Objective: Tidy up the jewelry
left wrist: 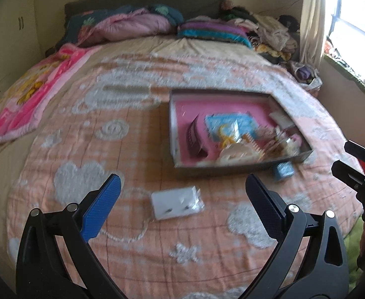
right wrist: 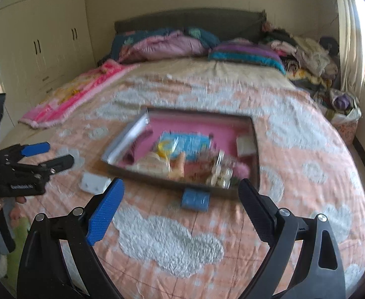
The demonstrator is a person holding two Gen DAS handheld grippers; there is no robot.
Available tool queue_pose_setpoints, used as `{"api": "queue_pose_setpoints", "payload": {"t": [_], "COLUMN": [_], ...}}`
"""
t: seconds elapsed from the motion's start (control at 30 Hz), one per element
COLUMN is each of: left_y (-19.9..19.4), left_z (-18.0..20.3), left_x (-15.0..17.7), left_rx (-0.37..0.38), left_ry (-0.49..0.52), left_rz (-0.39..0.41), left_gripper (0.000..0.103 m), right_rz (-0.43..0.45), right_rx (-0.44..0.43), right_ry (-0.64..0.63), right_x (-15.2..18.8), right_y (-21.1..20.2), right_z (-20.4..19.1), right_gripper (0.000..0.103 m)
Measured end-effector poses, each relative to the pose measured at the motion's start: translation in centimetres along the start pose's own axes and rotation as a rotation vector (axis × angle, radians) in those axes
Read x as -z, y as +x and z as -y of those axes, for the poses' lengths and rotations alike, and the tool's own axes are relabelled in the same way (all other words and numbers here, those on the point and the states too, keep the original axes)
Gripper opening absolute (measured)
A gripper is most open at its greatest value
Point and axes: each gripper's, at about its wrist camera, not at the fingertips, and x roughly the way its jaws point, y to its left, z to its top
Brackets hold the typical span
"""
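Both grippers, left gripper (left wrist: 182,191) and right gripper (right wrist: 181,194), hung wide open and empty above the bed (left wrist: 87,149), probably ready to reach. The white earring card (left wrist: 176,203) and blue packet (right wrist: 195,200) lay just outside the box (left wrist: 180,168).

Daylight only, you've got it coming from the window (left wrist: 354,22) at far right, blown out to white in both views. Curtain (left wrist: 313,17) beside it glows. Bed (left wrist: 137,129) is evenly lit, shadows soft and faint. Motion blur smears both frames: the tray (right wrist: 256,149) contents are mush, you can't read any item in it. Gripper fingers (left wrist: 102,206) up close stay sharp. Heavy fisheye bowing, wardrobe (right wrist: 40,39) lines curve, corners vignette to black
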Motion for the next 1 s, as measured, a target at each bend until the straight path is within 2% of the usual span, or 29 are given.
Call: {"api": "queue_pose_setpoints", "payload": {"t": [0.2,0.4,0.5,0.57,0.6,0.63,0.67,0.7,0.73,0.77,0.8,0.83,0.9,1.0], "left_y": [3.8,6.5,7.7,8.3,8.5,8.6,8.7,8.7,8.8,8.7,8.5,8.3,7.5,6.0], "left_z": [-1.7,-3.1,-3.3,-3.2,-3.1,-2.9,-2.7,-2.6,-2.4,-2.2,-2.0,-2.0,-2.3,-2.8], "left_x": [2.9,4.1,4.3,4.4,4.4,4.4,4.4,4.3,4.3,4.2,4.0,3.8,3.3,2.4], "left_rx": [-0.020,0.021,0.022,0.016,0.013,0.007,0.002,-0.001,-0.003,0.001,0.000,-0.002,0.019,0.077], "left_ry": [-0.047,-0.134,-0.162,-0.166,-0.162,-0.153,-0.148,-0.138,-0.127,-0.116,-0.109,-0.101,-0.111,-0.132], "left_rz": [-0.104,-0.158,-0.172,-0.174,-0.172,-0.166,-0.161,-0.155,-0.151,-0.142,-0.134,-0.128,-0.113,-0.098], "left_gripper": [0.094,0.094,0.094,0.093,0.093,0.093,0.089,0.075,0.064,0.043,0.035,0.030,0.013,0.010], "right_rz": [-0.132,-0.206,-0.241,-0.250,-0.244,-0.238,-0.235,-0.233,-0.231,-0.227,-0.222,-0.213,-0.199,-0.169], "right_rx": [0.017,-0.002,-0.013,-0.011,-0.016,-0.029,-0.036,-0.042,-0.048,-0.056,-0.064,-0.075,-0.083,-0.094], "right_ry": [0.073,0.149,0.188,0.197,0.195,0.197,0.200,0.202,0.203,0.204,0.204,0.200,0.195,0.192], "right_x": [2.5,3.1,3.2,3.5,3.6,3.6,3.6,3.6,3.6,3.6,3.6,3.6,3.6,3.3], "right_y": [5.7,10.1,11.9,12.3,12.2,12.0,11.9,11.7,11.5,11.1,10.7,10.1,9.1,7.2], "right_z": [1.5,2.5,2.9,3.1,3.2,3.3,3.4,3.5,3.6,3.8,3.8,3.8,3.9,4.2], "right_gripper": [0.092,0.091,0.073,0.049,0.044,0.044,0.044,0.044,0.044,0.044,0.044,0.044,0.044,0.044]}}
